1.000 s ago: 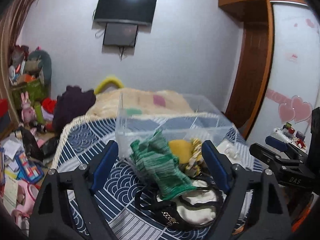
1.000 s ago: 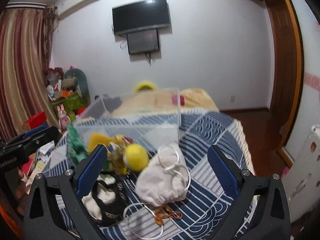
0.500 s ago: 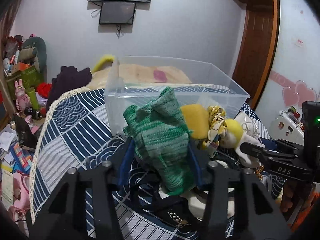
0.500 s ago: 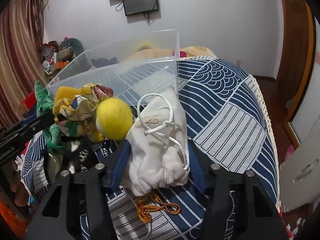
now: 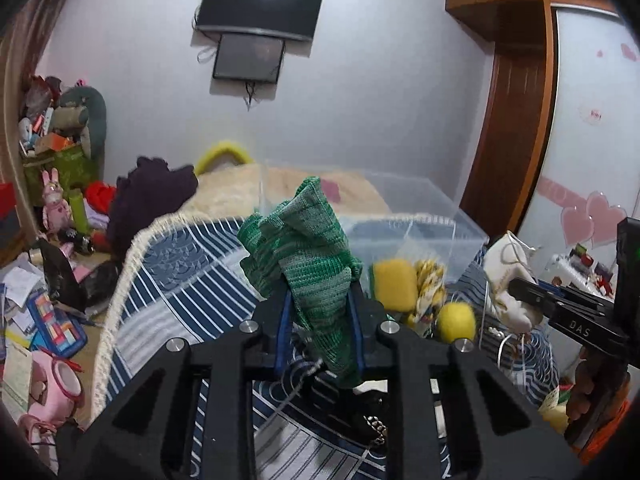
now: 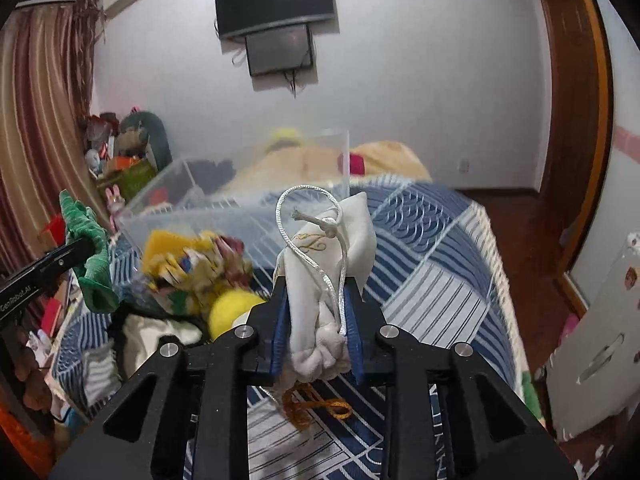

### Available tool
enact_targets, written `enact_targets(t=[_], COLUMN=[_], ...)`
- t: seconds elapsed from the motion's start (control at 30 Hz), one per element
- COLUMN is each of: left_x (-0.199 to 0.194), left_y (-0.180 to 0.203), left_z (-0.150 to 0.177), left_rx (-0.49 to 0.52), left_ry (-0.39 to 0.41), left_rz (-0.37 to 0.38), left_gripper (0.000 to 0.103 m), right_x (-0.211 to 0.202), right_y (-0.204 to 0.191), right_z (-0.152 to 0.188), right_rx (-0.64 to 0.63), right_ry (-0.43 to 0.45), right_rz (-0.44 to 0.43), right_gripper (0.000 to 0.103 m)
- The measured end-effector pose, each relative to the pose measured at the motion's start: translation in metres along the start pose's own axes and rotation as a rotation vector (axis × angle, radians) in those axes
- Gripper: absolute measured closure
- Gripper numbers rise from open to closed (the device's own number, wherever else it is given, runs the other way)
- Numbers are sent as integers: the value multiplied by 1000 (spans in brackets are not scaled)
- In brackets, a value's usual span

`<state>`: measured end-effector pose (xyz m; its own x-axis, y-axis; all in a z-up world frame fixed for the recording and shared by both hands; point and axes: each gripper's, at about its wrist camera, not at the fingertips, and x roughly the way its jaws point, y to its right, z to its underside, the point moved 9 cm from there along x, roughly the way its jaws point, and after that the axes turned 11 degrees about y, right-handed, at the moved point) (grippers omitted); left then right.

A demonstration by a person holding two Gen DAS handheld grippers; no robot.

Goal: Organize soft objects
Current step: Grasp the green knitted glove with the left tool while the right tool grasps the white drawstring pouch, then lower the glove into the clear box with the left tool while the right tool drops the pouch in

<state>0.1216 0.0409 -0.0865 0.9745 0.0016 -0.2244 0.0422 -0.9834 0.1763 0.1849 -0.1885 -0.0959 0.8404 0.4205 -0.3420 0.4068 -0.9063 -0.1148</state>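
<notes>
Both grippers have clamped and lifted now, the left gripper (image 5: pixel 320 332) pinching the green knit cloth (image 5: pixel 304 248), the right gripper (image 6: pixel 318 328) squeezing the white drawstring pouch (image 6: pixel 324 276), both ready for the clear bin (image 5: pixel 416 216).

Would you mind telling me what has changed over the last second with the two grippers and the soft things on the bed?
Both grippers went from open to shut. The left gripper closed on the green knit cloth and lifted it; the right gripper closed on the white drawstring pouch and raised it. The clear bin, yellow ball and yellow sponge stayed on the bed.
</notes>
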Motion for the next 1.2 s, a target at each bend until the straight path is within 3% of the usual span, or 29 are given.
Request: enact_targets(t=[0.3, 0.6, 0.9, 1.2], left_x=[-9, 26, 84, 126], left_y=[6, 9, 6, 10], left_z=[-45, -71, -65, -36], left_rx=[40, 62, 101, 98], left_ry=[90, 96, 2, -147], left_rz=[11, -7, -39, -4], left_gripper=[79, 79, 79, 79], right_x=[-13, 3, 43, 89], right_y=[-13, -20, -25, -32], right_z=[-51, -99, -116, -93], right_rx=[-11, -56, -102, -112], right_ry=[118, 206, 198, 64], right_rz=[-1, 19, 44, -5], right_gripper=[80, 80, 80, 80])
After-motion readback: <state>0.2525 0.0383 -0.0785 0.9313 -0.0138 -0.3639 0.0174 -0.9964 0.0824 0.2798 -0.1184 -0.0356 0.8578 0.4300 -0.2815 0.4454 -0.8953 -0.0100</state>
